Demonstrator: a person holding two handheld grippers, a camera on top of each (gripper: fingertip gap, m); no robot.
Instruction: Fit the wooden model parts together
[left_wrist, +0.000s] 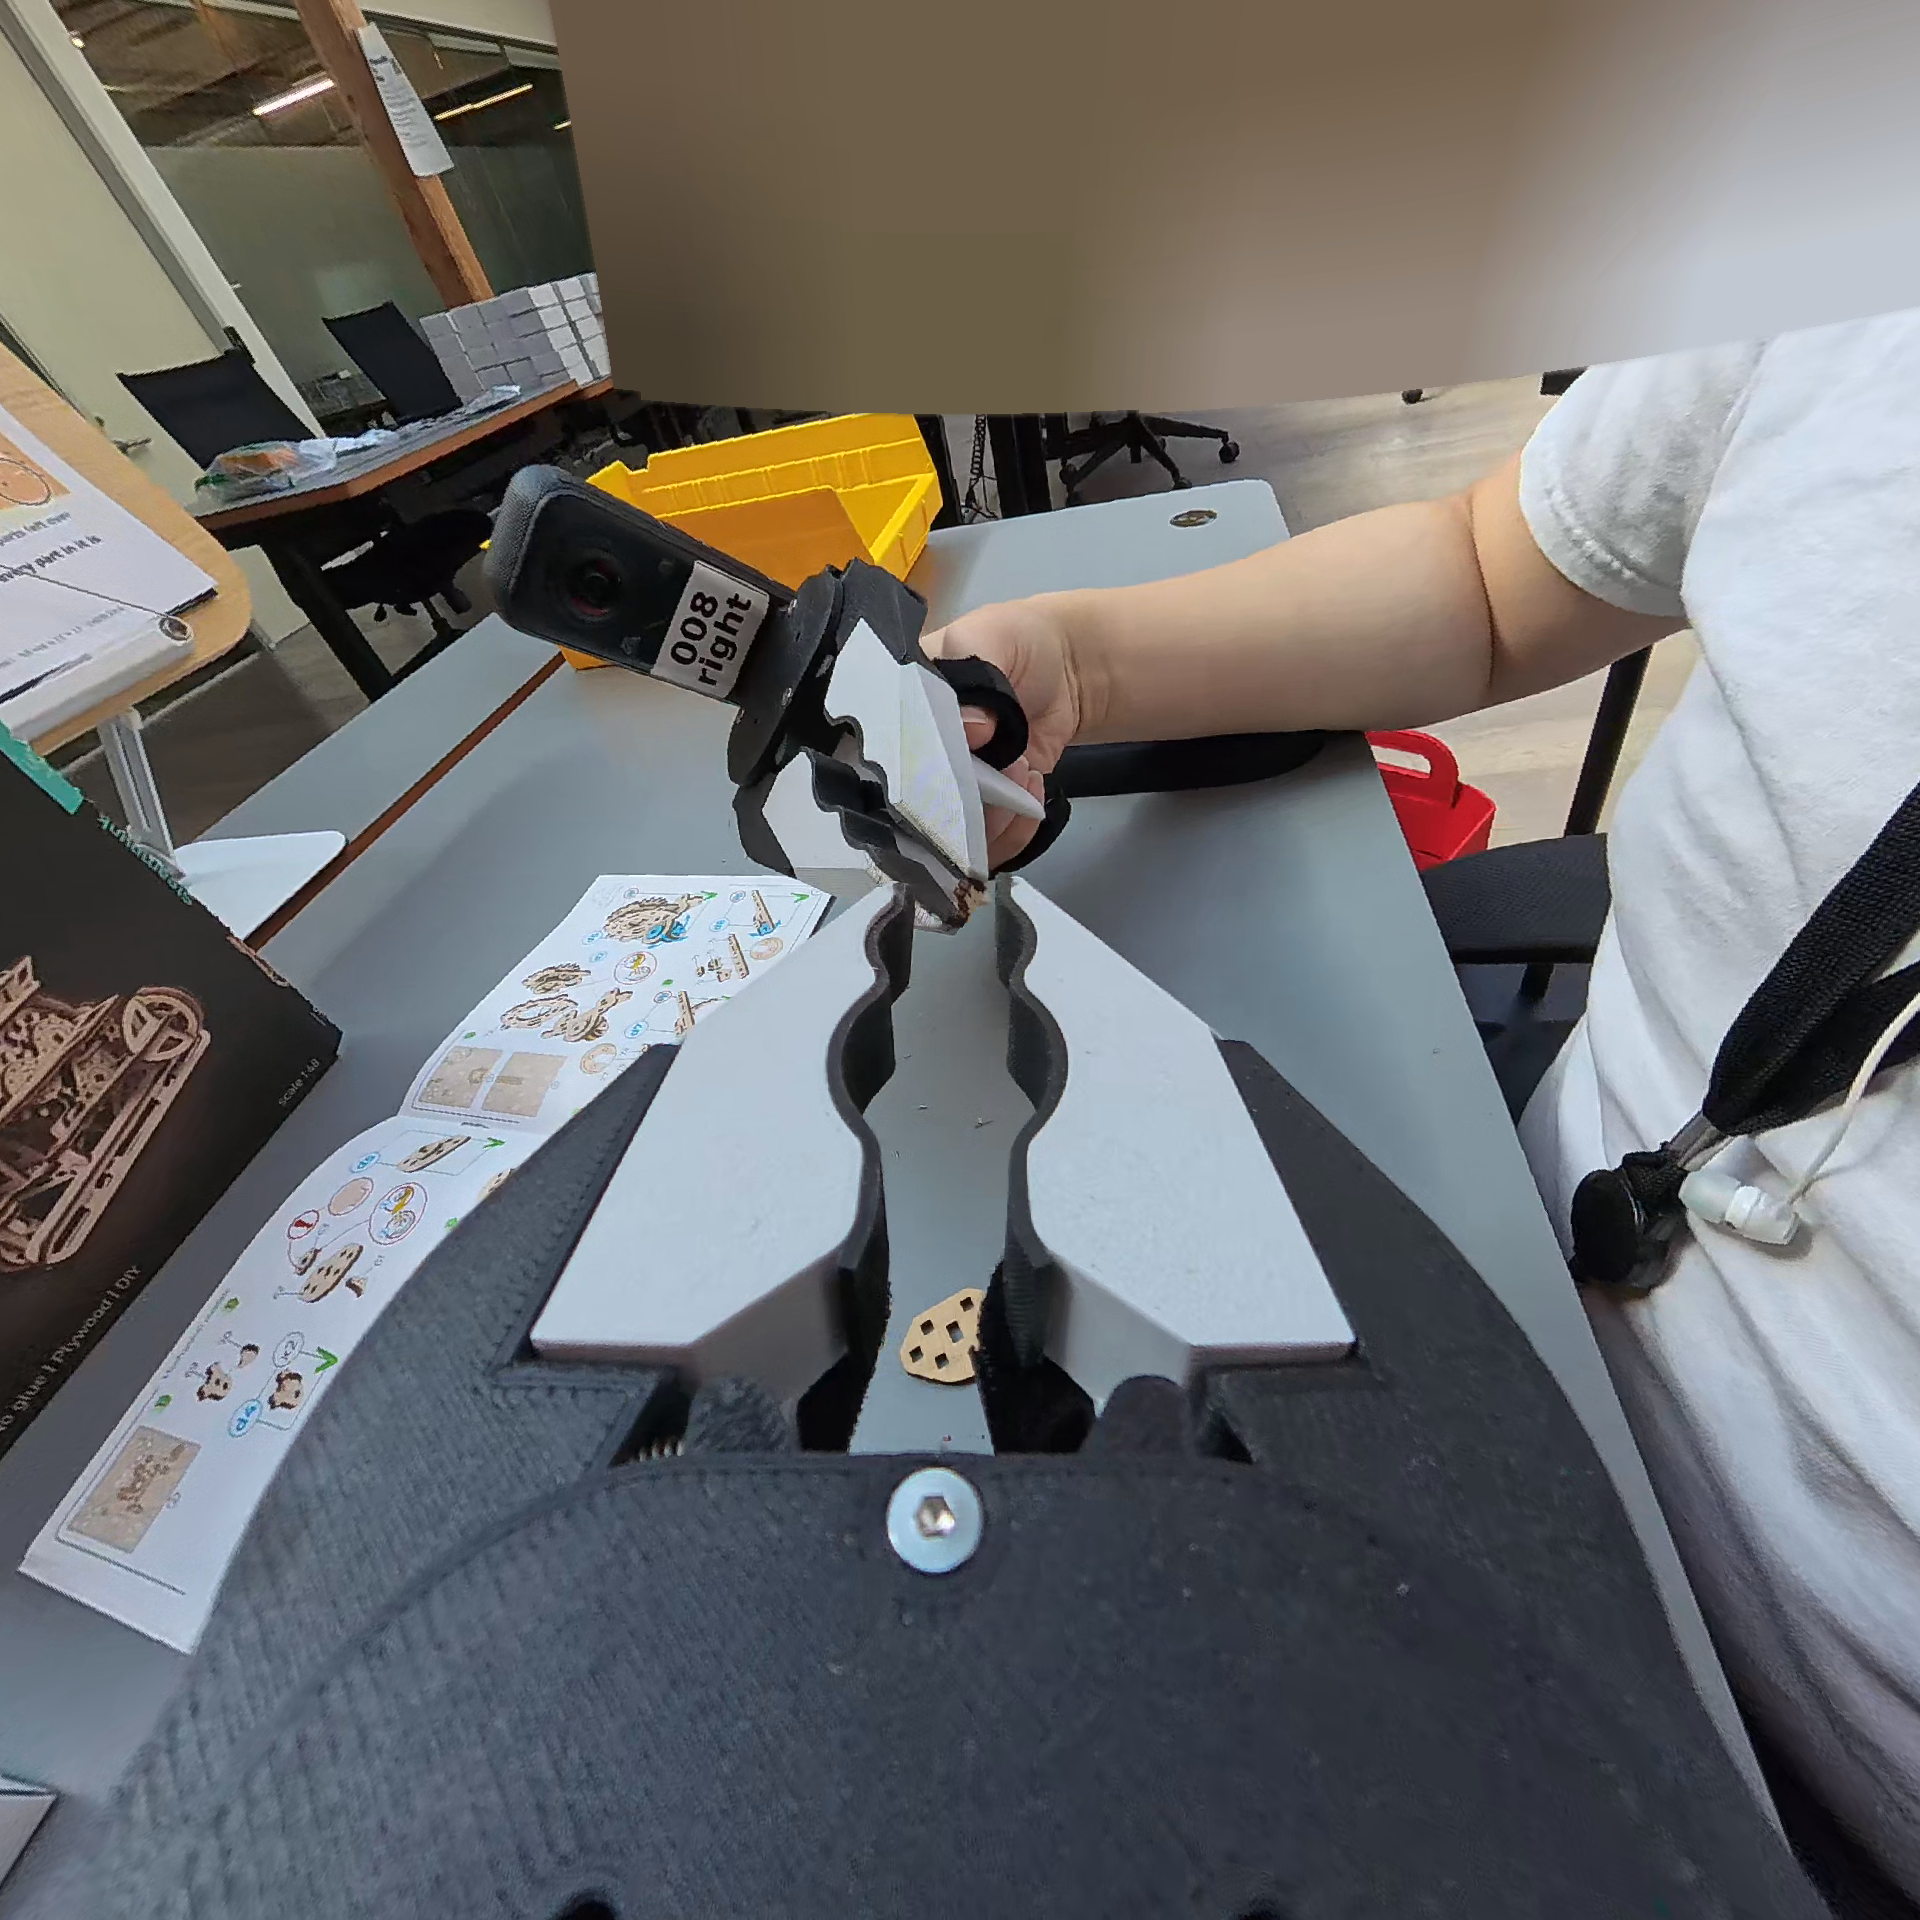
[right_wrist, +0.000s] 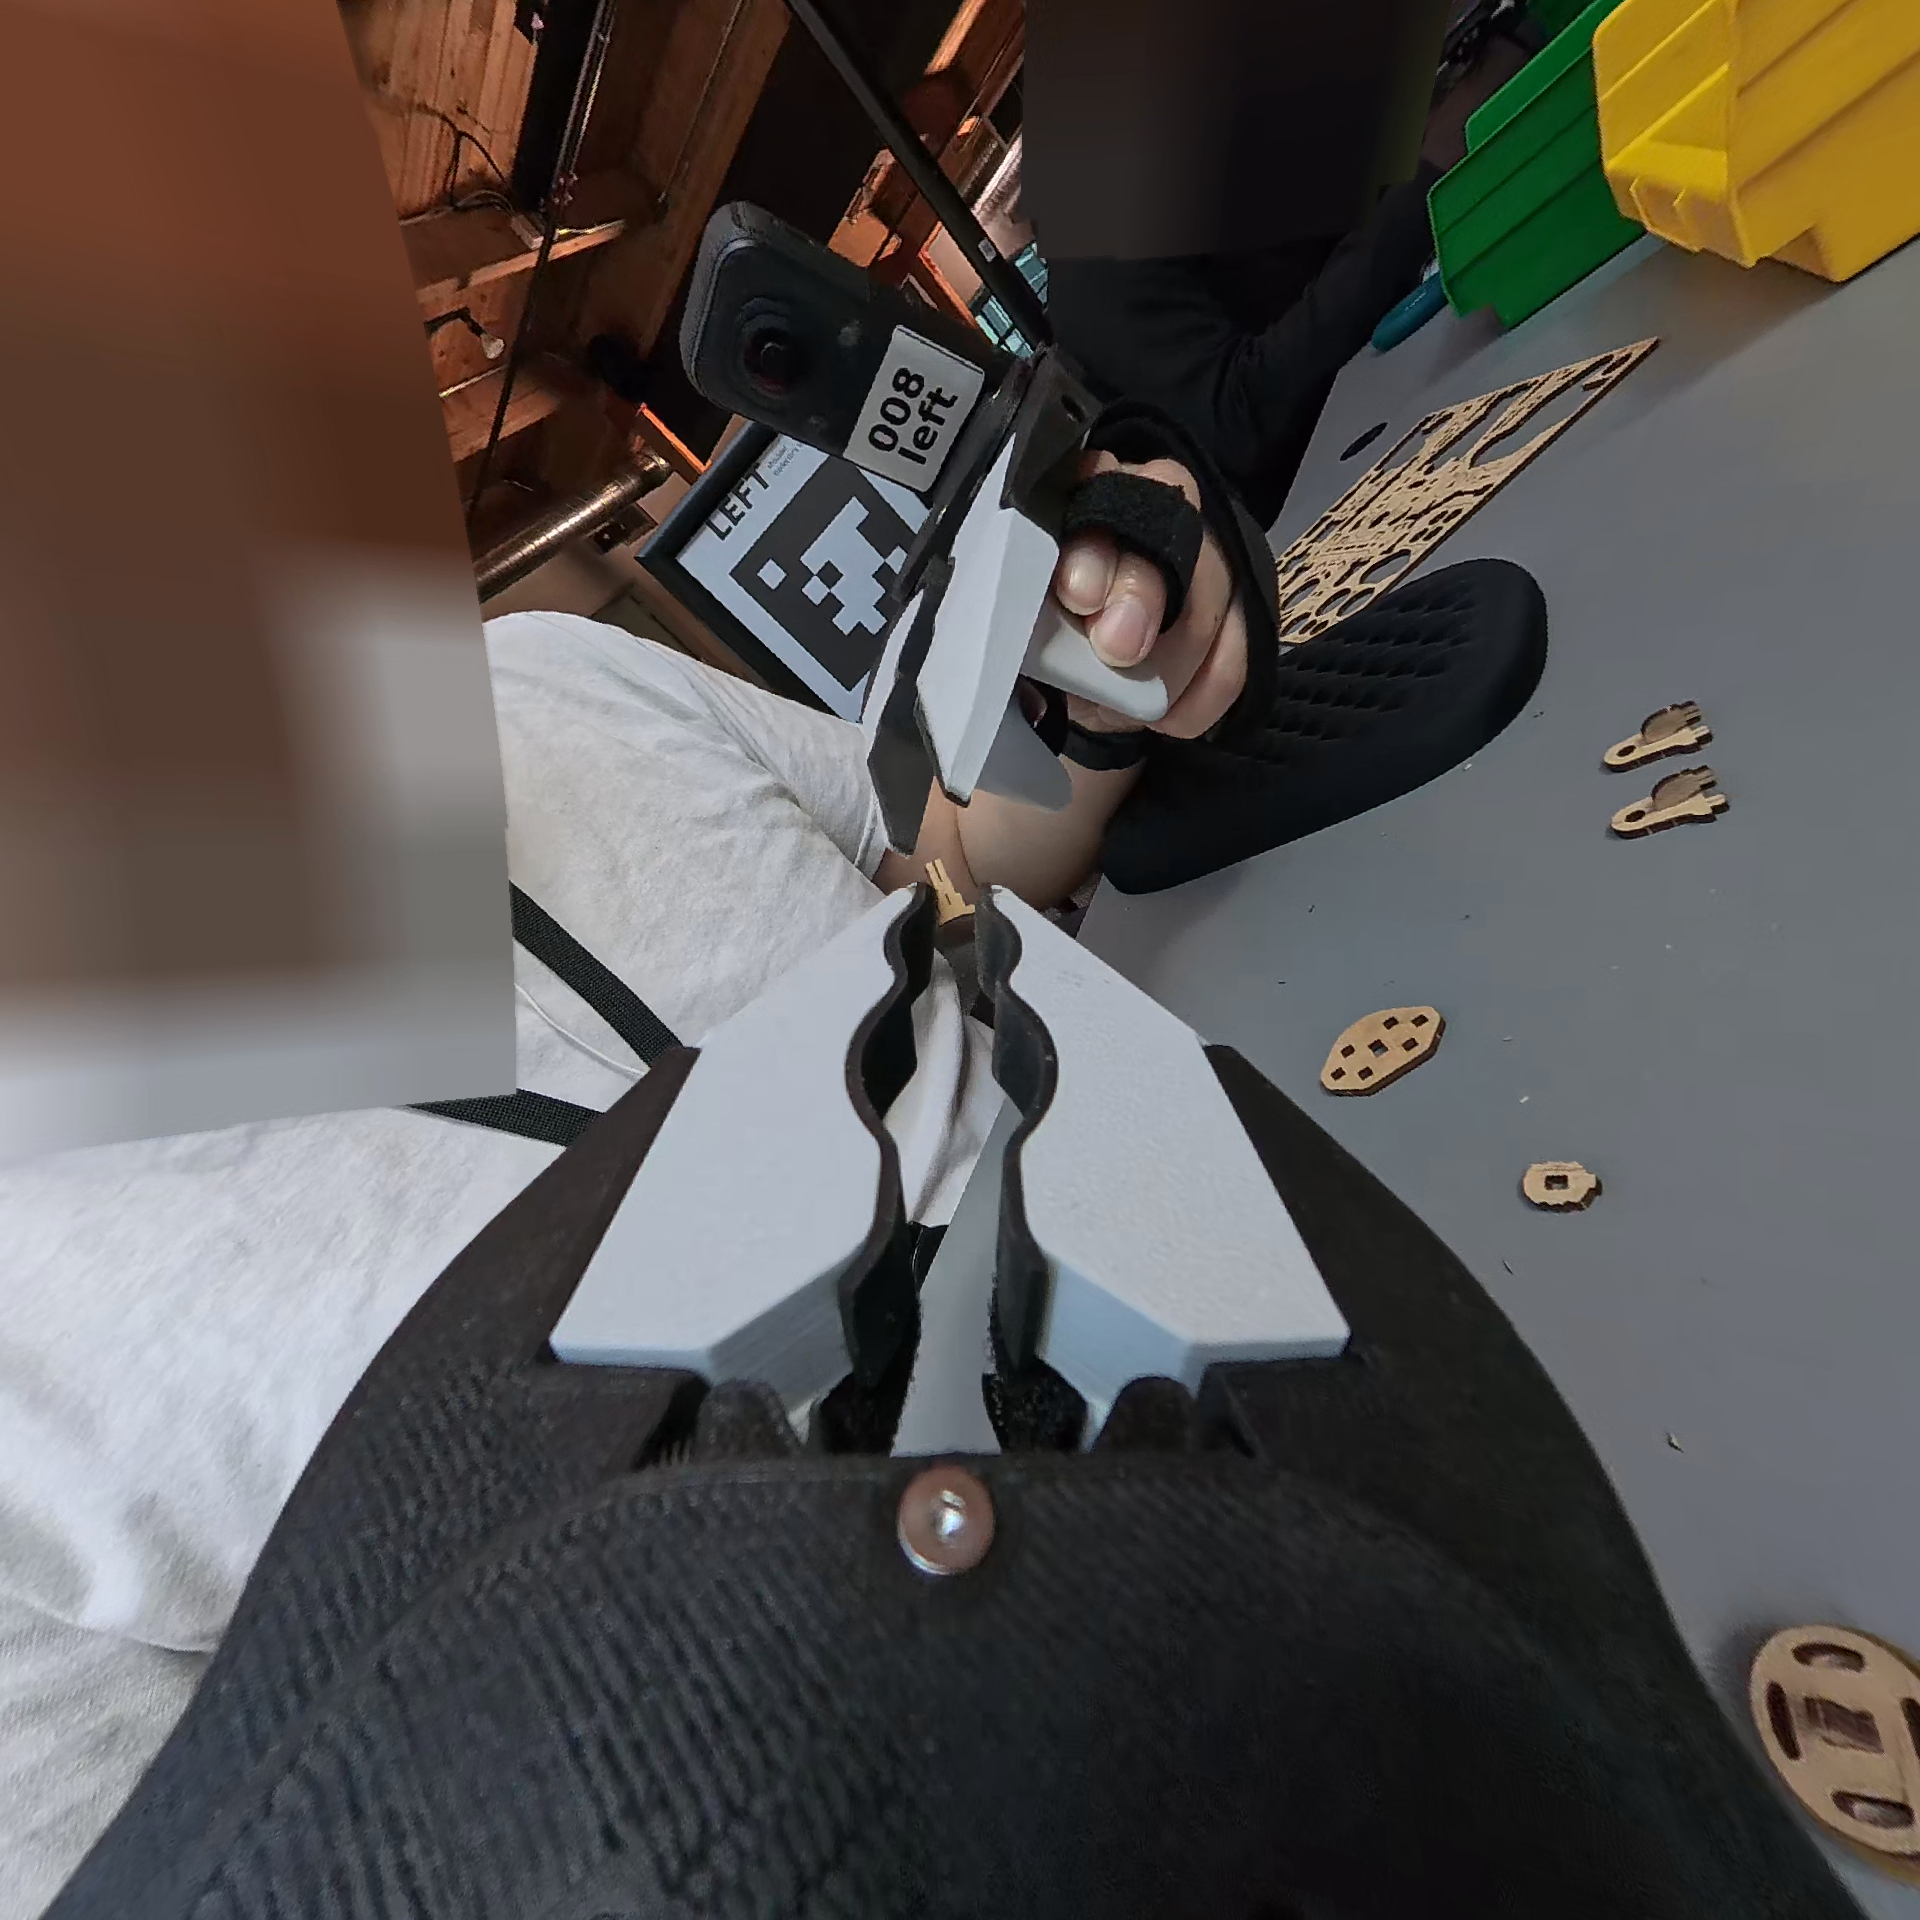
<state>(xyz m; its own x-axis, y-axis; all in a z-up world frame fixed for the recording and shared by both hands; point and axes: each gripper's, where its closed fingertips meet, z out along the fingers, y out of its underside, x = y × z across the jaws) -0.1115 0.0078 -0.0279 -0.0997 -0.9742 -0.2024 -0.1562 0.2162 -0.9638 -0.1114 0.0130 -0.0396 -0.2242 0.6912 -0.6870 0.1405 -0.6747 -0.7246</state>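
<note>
My right gripper (right_wrist: 951, 899) is shut on a small pale wooden peg piece (right_wrist: 945, 891) that pokes out past its tips. In the left wrist view the right gripper (left_wrist: 961, 904) is held in the air, with the dark-edged piece (left_wrist: 968, 902) at its tips. My left gripper (left_wrist: 954, 899) is narrowly open and empty, its fingertips (left_wrist: 896, 914) flanking the right gripper's tips and the piece. In the right wrist view the left gripper (right_wrist: 914, 821) hovers just above the peg. A wooden disc with square holes (left_wrist: 943, 1335) lies on the grey table (left_wrist: 1195, 935) below.
Loose wooden parts lie on the table: a cut-out sheet (right_wrist: 1455, 488), two key-shaped pieces (right_wrist: 1657, 750), the holed disc (right_wrist: 1382, 1047), a small washer (right_wrist: 1562, 1184) and a large slotted disc (right_wrist: 1839, 1756). An instruction sheet (left_wrist: 468, 1143), a dark box (left_wrist: 104, 1091), a yellow bin (left_wrist: 790, 499) and a black pad (right_wrist: 1351, 727) are nearby. Only a small space, under 4 cm, lies between the two pairs of fingers.
</note>
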